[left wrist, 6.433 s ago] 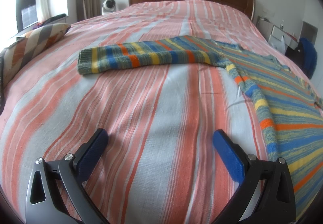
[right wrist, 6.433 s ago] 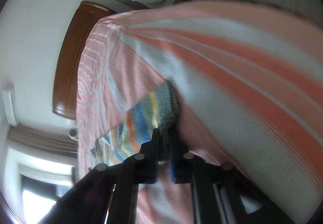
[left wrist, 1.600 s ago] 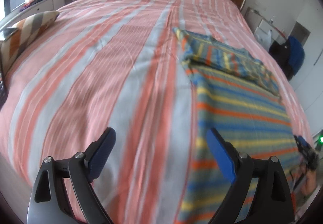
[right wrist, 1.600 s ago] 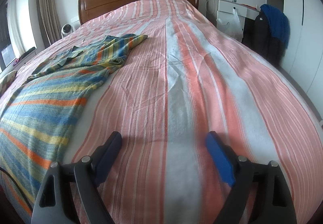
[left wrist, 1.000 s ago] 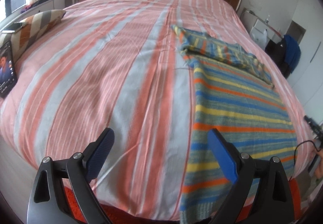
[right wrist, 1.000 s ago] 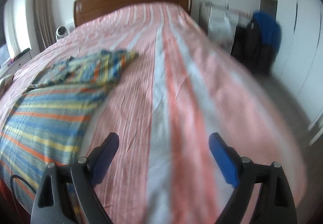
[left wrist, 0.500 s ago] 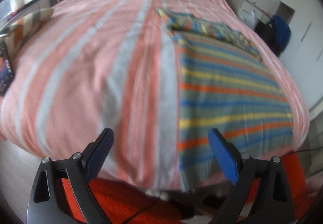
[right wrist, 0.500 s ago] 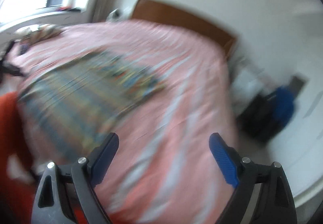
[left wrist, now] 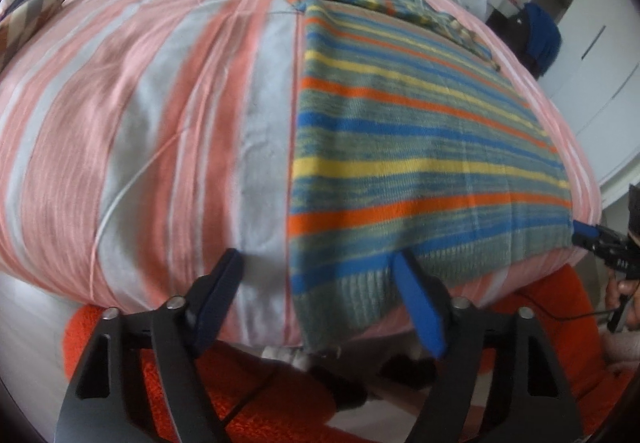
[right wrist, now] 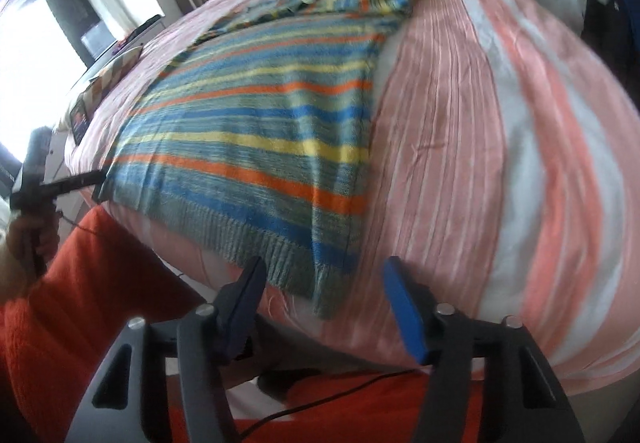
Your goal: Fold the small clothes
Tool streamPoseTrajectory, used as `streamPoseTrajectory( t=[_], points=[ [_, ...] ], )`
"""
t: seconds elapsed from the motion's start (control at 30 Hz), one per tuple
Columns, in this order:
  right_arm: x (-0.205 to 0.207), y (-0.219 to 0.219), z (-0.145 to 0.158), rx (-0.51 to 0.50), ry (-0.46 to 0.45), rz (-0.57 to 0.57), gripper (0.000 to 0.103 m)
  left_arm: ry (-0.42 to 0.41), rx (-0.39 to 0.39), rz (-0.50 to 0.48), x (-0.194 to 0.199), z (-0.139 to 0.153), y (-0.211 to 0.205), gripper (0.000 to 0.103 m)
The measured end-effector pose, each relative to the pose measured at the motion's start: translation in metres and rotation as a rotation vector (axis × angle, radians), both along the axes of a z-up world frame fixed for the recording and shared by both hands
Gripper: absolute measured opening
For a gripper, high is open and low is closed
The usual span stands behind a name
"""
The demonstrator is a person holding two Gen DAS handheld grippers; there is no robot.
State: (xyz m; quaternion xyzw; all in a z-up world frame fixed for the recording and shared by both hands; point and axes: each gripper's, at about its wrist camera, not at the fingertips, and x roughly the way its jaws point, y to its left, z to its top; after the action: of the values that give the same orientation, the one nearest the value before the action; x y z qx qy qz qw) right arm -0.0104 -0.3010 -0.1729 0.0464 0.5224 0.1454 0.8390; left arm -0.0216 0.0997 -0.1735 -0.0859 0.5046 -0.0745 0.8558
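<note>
Striped knit sweater (left wrist: pixel 420 147) lies flat on bed (left wrist: pixel 160 103), no legible writing.

Striped knit sweater (left wrist: pixel 420 147), flat on bed, sleeves folded in

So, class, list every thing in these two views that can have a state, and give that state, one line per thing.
striped sweater: lying flat on the bed, sleeves folded across its top, ribbed hem hanging over the bed's near edge.
left gripper: open, at the hem's left corner, gripping nothing.
right gripper: open, at the hem's right corner, gripping nothing.
bedspread: spread over the bed, lightly creased.
</note>
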Motion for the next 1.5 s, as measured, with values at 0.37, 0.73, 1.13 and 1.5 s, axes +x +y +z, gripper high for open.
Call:
streamPoseTrajectory(
  t=[0.37,0.73,1.13,1.5],
  points=[
    [0.006,0.002,0.005,0.048,0.039,-0.033,0.005,0.01,-0.057,-0.053,-0.003,0.009,-0.008,0.006],
    [0.046,-0.019,0.043,0.254,-0.02,-0.101,0.005,-0.085,-0.308,0.001,0.041,0.047,0.021,0.006],
    [0.329,-0.048,0.111,0.267,-0.276,-0.332,0.073,-0.198,-0.088,0.215,0.323,0.123,0.032,0.077],
    [0.264,-0.027,0.037,0.14,-0.115,-0.185,0.068,-0.077,-0.147,0.105,0.234,0.04,0.036,0.084]
  ],
)
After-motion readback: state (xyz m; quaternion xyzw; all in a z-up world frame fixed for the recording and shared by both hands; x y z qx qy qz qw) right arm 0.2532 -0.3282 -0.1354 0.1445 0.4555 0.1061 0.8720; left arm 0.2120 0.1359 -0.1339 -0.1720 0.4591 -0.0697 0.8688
